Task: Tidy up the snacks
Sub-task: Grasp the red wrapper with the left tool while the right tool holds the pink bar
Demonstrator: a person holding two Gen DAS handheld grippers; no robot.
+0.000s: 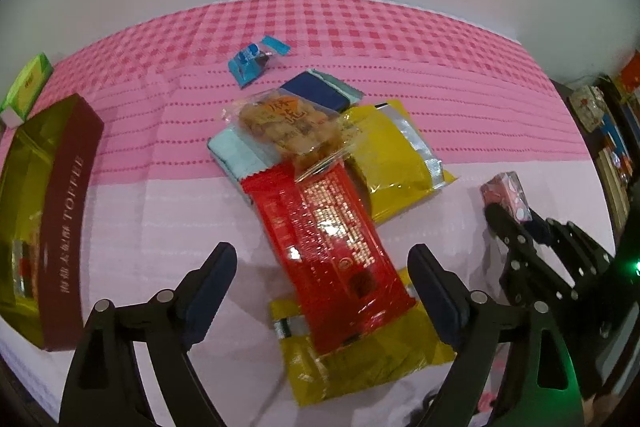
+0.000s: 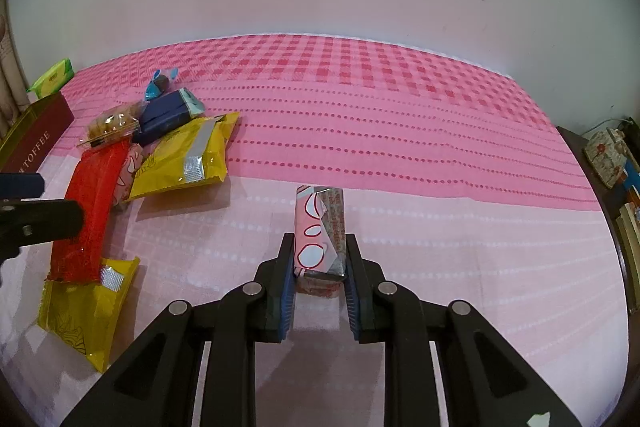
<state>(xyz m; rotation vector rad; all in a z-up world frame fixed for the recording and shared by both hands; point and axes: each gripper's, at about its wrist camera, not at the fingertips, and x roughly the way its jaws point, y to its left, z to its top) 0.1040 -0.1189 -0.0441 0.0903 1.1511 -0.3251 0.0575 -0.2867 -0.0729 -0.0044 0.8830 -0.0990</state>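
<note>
My left gripper (image 1: pixel 322 267) is open, its fingers either side of the near end of a red snack bar (image 1: pixel 328 251) that lies on a pile of snacks. The pile holds two yellow packets (image 1: pixel 390 155), a clear bag of fried snack (image 1: pixel 288 125), a dark blue packet (image 1: pixel 320 93) and a blue candy (image 1: pixel 256 61). My right gripper (image 2: pixel 320 259) is shut on a pink wrapped snack (image 2: pixel 318 231) just above the cloth. In the left wrist view the pink snack (image 1: pixel 506 193) and right gripper show at the right. The pile shows at the left of the right wrist view (image 2: pixel 96 195).
A maroon and gold toffee box (image 1: pixel 60 219) lies open at the left. A green pack (image 1: pixel 26 87) sits behind it. The table has a pink checked cloth (image 2: pixel 400 131) against a white wall. A dark shelf with items (image 2: pixel 608 155) stands at the right.
</note>
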